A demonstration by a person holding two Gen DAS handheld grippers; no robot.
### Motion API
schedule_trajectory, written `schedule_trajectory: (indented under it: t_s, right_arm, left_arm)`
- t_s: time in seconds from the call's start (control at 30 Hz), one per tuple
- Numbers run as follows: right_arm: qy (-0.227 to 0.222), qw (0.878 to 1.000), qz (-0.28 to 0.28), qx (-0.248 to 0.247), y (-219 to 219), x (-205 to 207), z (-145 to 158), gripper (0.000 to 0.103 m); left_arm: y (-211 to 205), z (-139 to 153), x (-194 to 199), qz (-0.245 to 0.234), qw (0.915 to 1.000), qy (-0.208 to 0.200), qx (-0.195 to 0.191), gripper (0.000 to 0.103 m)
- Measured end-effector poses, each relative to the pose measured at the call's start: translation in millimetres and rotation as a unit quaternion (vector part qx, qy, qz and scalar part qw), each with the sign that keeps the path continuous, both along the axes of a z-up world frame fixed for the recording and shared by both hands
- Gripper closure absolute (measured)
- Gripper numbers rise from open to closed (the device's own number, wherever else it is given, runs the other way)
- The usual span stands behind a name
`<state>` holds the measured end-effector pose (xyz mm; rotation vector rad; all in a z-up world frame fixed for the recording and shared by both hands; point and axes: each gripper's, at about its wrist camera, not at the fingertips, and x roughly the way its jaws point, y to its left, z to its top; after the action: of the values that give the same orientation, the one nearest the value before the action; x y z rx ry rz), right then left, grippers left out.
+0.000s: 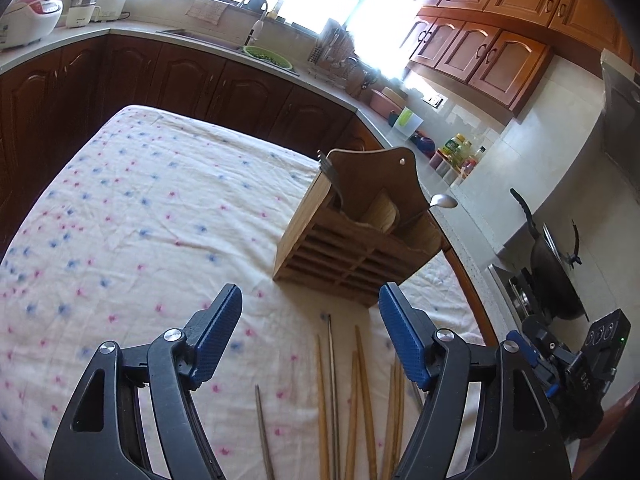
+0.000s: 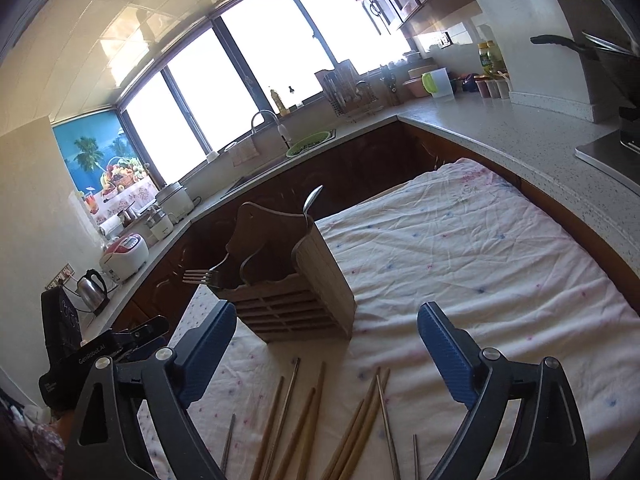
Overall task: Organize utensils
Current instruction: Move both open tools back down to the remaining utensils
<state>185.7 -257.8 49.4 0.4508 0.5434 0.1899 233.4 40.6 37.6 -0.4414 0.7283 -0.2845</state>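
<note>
A wooden utensil holder (image 1: pixel 352 248) (image 2: pixel 292 296) stands on the cloth-covered table (image 1: pixel 140 216) (image 2: pixel 460 248). A fork (image 1: pixel 332 180) (image 2: pixel 202 276) and a spoon (image 1: pixel 440 203) (image 2: pixel 313 200) stick out of it. Several wooden chopsticks (image 1: pixel 362 396) (image 2: pixel 308 420) and metal chopsticks (image 1: pixel 331 364) (image 2: pixel 386 428) lie loose on the cloth in front of the holder. My left gripper (image 1: pixel 310 312) is open and empty above them. My right gripper (image 2: pixel 326 328) is open and empty above them too. The other gripper shows at the frame edge in the left wrist view (image 1: pixel 576 360) and in the right wrist view (image 2: pixel 100 356).
Kitchen counters (image 1: pixel 472 204) (image 2: pixel 520 136) wrap around the table. A wok (image 1: pixel 556 276) sits on the stove at the right. A sink with a green colander (image 1: pixel 267 56) (image 2: pixel 308 142), a rice cooker (image 2: pixel 124 254) and a kettle (image 2: pixel 93 290) stand on the far counter.
</note>
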Motion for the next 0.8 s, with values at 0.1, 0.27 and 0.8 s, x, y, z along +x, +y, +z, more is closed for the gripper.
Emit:
schedule_trajectory:
  t_s: [0.1,0.27,0.8]
  right_arm:
    - [0.008,1.000,-0.001,0.001,-0.5,-12.4,-7.6,0.010]
    - [0.015,1.000,-0.001,-0.009,1.9,-32.4,-17.1,0.010]
    - [0.036,0.997,-0.002,-0.074,8.4,-69.7,-45.8,0.010]
  left_arm:
    - [5.1,-7.0,-17.9,0.008,0.9999,0.008,-0.005,0.031]
    - [11.1,-17.4,-42.5,0.016,0.9996,0.022,-0.005,0.031]
    - [1.1,-51.1,-78.8,0.011,0.9969,0.063,0.046,0.031]
